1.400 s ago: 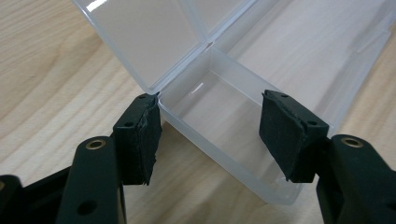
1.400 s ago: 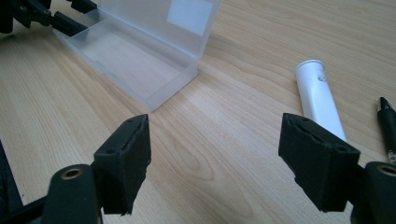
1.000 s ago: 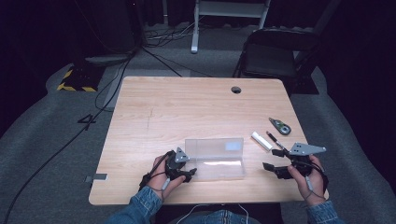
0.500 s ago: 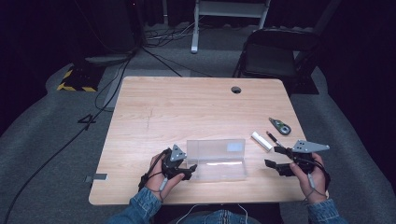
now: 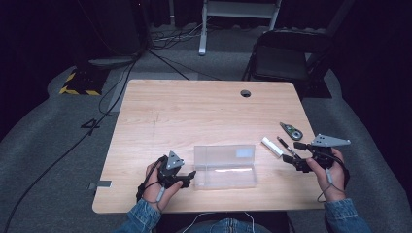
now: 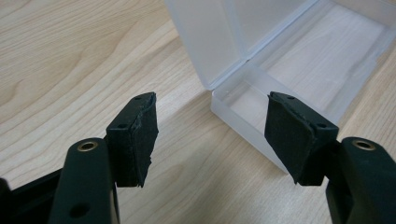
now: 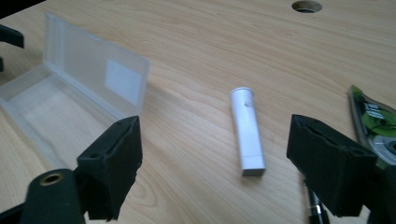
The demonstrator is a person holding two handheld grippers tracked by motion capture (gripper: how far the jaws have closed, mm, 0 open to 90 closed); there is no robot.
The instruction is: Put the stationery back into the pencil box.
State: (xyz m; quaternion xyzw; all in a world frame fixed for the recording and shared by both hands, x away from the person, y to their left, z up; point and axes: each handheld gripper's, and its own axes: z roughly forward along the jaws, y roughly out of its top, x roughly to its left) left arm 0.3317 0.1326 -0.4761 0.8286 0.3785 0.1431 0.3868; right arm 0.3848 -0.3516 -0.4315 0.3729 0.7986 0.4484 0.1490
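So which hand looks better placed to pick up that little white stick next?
The right, probably. The right gripper hangs open with the white stick lying between its fingers. The left gripper sits at the open clear box, across from the stick.

An open box (image 5: 226, 167) is set on the table (image 5: 194, 111), just to the right of the left gripper (image 5: 187, 177), with its raised lid on the far side. A short tube (image 5: 272, 146) is laid just left of the right gripper (image 5: 296, 155), and a pen (image 5: 283, 144) lies beside that tube. A tape dispenser (image 5: 292, 131) is placed beyond the right gripper. The box is found between the two grippers.
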